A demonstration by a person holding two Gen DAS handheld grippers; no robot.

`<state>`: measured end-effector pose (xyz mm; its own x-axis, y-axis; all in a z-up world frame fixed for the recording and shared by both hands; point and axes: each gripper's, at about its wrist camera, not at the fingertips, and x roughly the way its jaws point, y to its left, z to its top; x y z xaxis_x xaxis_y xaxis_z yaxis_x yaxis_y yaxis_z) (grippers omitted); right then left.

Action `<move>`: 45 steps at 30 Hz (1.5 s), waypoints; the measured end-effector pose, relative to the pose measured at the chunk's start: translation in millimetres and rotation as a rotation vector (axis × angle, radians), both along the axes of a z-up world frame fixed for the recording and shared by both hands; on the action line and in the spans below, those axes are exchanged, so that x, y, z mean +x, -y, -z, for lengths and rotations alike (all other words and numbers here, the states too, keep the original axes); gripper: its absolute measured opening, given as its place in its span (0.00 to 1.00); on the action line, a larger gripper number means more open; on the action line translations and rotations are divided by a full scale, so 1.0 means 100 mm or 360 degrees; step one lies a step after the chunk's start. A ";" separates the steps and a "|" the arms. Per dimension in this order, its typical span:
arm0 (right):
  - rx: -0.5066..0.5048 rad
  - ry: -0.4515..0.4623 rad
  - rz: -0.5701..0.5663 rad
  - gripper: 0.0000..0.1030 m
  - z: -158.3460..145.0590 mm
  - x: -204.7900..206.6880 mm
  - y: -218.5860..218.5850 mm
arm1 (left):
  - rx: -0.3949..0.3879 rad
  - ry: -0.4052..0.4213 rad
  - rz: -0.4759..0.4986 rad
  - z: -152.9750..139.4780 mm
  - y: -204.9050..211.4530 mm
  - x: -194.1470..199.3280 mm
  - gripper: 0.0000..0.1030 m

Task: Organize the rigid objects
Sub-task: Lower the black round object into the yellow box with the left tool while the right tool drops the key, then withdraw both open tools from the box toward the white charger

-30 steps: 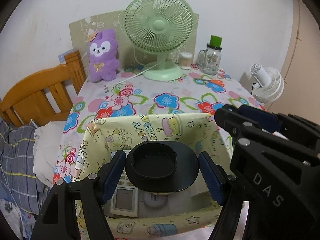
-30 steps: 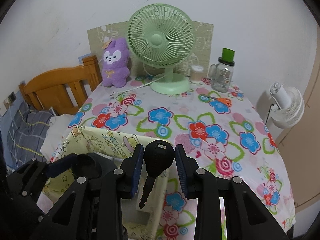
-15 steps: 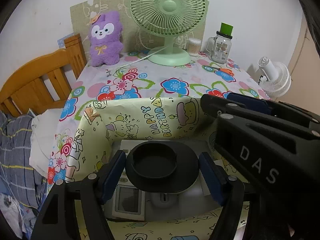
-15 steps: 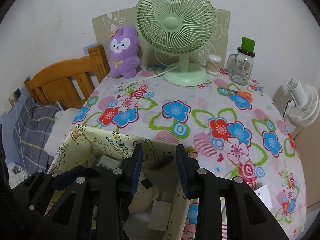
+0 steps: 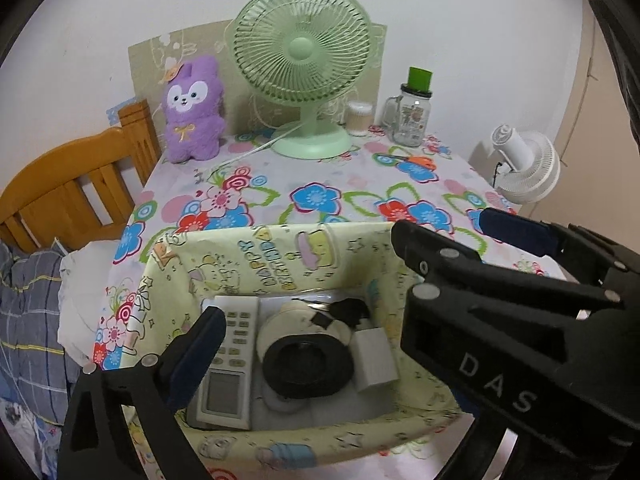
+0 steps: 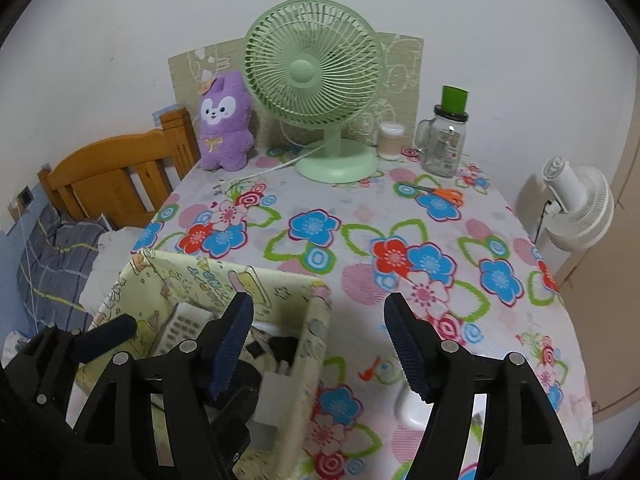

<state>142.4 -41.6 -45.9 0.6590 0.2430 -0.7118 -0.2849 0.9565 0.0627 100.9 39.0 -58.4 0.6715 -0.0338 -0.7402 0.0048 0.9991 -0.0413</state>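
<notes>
- My left hand-held gripper (image 5: 304, 340) hangs over the pale yellow cartoon-printed fabric storage box (image 5: 280, 256). Its jaws have just been opening and now stand spread wide, pinching nothing; only the left blue-padded finger shows, the right one hidden behind my other tool.
- Below it, inside the box, the black round plastic ring with a wide brim (image 5: 308, 366) lies free of my pads, resting on a cream round object.
- Left of the ring lies a white remote control with grey buttons and a small screen (image 5: 230, 364); right of it sits a small white rectangular block (image 5: 374, 354).
- My right hand-held gripper (image 6: 318, 344) straddles the box's right wall. Its jaws have just been opening too and stand apart with nothing pressed between them.
- A dark object (image 5: 348, 310) lies near the far end of the box, just beyond the ring; I cannot tell what it is.
- The box stands at the near left corner of the desk with the flowered cloth (image 6: 400, 240).
- At the desk's far edge stand a mint-green table fan (image 6: 316, 80), a purple plush rabbit (image 6: 224, 120) and a glass jar mug with a green lid (image 6: 444, 136).
</notes>
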 end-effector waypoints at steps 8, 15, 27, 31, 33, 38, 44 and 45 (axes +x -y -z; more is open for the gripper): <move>-0.0028 0.0026 0.0024 0.70 -0.05 -0.16 0.26 | 0.0026 0.0033 0.0009 -0.09 0.24 -0.10 1.00; -0.0021 0.0053 0.0053 0.70 -0.12 -0.27 0.50 | 0.0035 0.0050 0.0034 -0.16 0.43 -0.16 1.00; -0.0025 0.0073 0.0111 0.72 -0.18 -0.44 0.85 | 0.0092 0.0104 0.0074 -0.24 0.79 -0.25 1.00; -0.0016 0.0082 0.0140 0.77 -0.19 -0.49 0.96 | 0.0079 0.0112 0.0090 -0.24 0.89 -0.28 1.00; -0.0016 0.0089 0.0148 0.78 -0.19 -0.52 1.01 | 0.0074 0.0117 0.0097 -0.24 0.93 -0.28 1.00; -0.0015 0.0099 0.0166 0.82 -0.17 -0.55 1.12 | 0.0059 0.0119 0.0108 -0.22 1.02 -0.30 1.00; -0.0011 0.0084 0.0173 0.85 -0.10 -0.55 1.24 | 0.0041 0.0111 0.0118 -0.14 1.13 -0.30 1.00; -0.0009 0.0082 0.0173 0.85 -0.08 -0.55 1.26 | 0.0039 0.0111 0.0119 -0.13 1.15 -0.30 1.00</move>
